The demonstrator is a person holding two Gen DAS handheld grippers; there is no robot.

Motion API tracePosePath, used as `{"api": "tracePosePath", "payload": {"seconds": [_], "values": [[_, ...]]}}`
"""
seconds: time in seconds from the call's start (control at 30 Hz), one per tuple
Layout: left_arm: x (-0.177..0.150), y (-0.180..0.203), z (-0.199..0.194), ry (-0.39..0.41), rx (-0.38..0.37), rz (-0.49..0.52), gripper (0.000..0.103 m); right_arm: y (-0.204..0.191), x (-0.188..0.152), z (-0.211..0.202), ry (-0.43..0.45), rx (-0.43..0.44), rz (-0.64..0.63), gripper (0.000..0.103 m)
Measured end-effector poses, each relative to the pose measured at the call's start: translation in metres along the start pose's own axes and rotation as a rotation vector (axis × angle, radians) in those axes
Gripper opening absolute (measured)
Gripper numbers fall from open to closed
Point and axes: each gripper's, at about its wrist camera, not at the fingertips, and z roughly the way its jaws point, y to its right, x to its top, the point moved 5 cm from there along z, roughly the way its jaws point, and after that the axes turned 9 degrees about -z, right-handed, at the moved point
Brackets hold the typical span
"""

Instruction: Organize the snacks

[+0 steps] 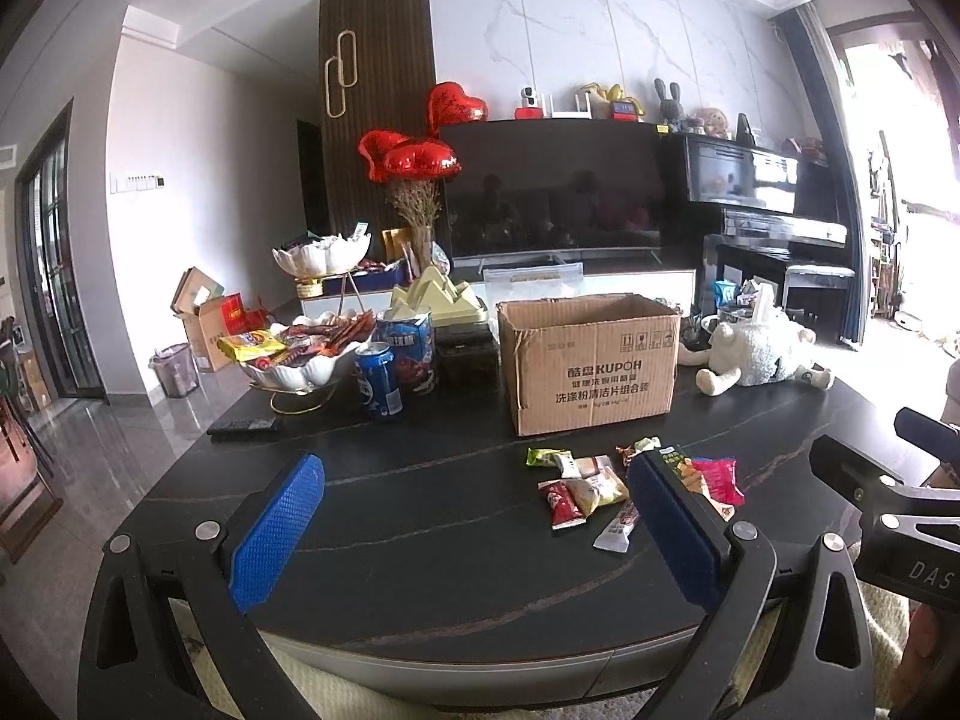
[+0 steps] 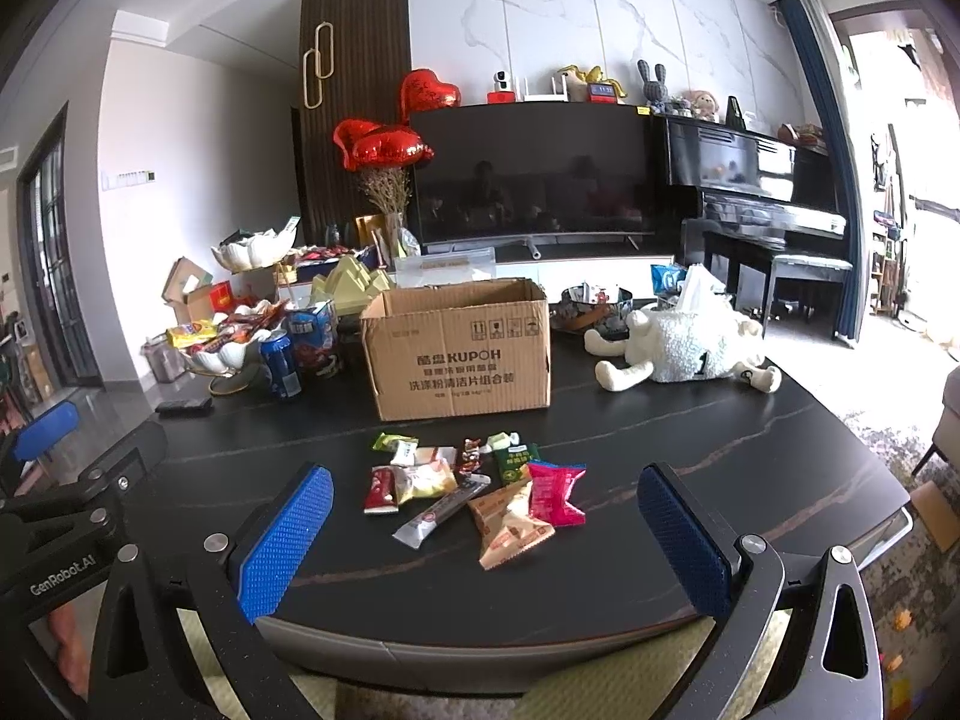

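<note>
Several small snack packets (image 2: 474,489) lie loose on the dark table (image 2: 720,468), just in front of an open cardboard box (image 2: 459,354). Among them are a pink bag (image 2: 555,492), a tan bag (image 2: 510,525) and a red packet (image 2: 379,489). In the left wrist view the same snack packets (image 1: 591,489) lie near the right finger, with the cardboard box (image 1: 591,360) behind them. My left gripper (image 1: 477,495) hangs open above the table's near edge, holding nothing. My right gripper (image 2: 483,507) is open too, its fingers on either side of the pile and short of it.
At the left stand a white bowl of snacks (image 2: 231,342), a blue can (image 2: 281,366) and a black remote (image 2: 183,405). A white plush sheep (image 2: 684,348) lies at the right. A TV (image 2: 531,171) and a piano (image 2: 774,198) stand behind the table.
</note>
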Motion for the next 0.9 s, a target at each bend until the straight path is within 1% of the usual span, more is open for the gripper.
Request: {"api": "tracePosePath", "payload": {"seconds": [0.53, 0.9], "values": [[0.0055, -0.0053, -0.0039, 0.011, 0.001, 0.001, 0.103, -0.0001, -0.0008, -0.0007, 0.003, -0.001, 0.0, 0.103], [0.0035, -0.0033, -0.0038, 0.012, 0.002, 0.003, 0.103, -0.0006, -0.0013, -0.0008, 0.004, -0.001, -0.002, 0.103]]}}
